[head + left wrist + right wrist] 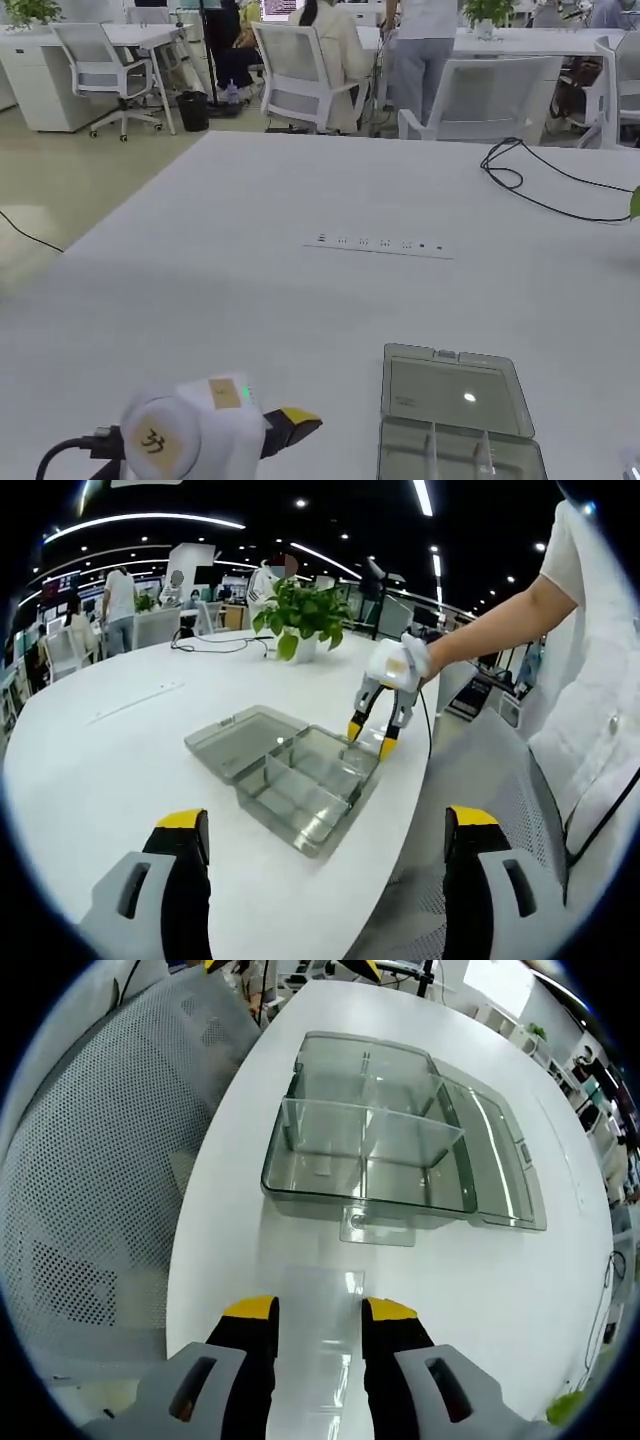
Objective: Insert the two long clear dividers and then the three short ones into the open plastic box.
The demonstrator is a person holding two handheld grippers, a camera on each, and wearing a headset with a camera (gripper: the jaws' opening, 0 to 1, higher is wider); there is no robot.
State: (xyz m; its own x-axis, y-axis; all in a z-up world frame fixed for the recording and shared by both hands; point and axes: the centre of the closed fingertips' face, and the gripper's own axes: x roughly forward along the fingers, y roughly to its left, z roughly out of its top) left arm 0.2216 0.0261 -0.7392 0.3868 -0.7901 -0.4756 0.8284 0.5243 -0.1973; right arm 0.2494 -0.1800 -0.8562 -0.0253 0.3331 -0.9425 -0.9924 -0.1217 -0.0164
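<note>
Presently, the open plastic box [450, 395] sits near-right on the bench [300, 200] with some dividers [370, 1125] seated, count unclear; right gripper [320, 1308] jaws grasp another clear divider [318, 1280], left gripper [326, 818] jaws released.

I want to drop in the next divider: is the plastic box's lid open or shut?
Open: the lid lies flat on the table beside the plastic box, whose compartments are uncovered.
</note>
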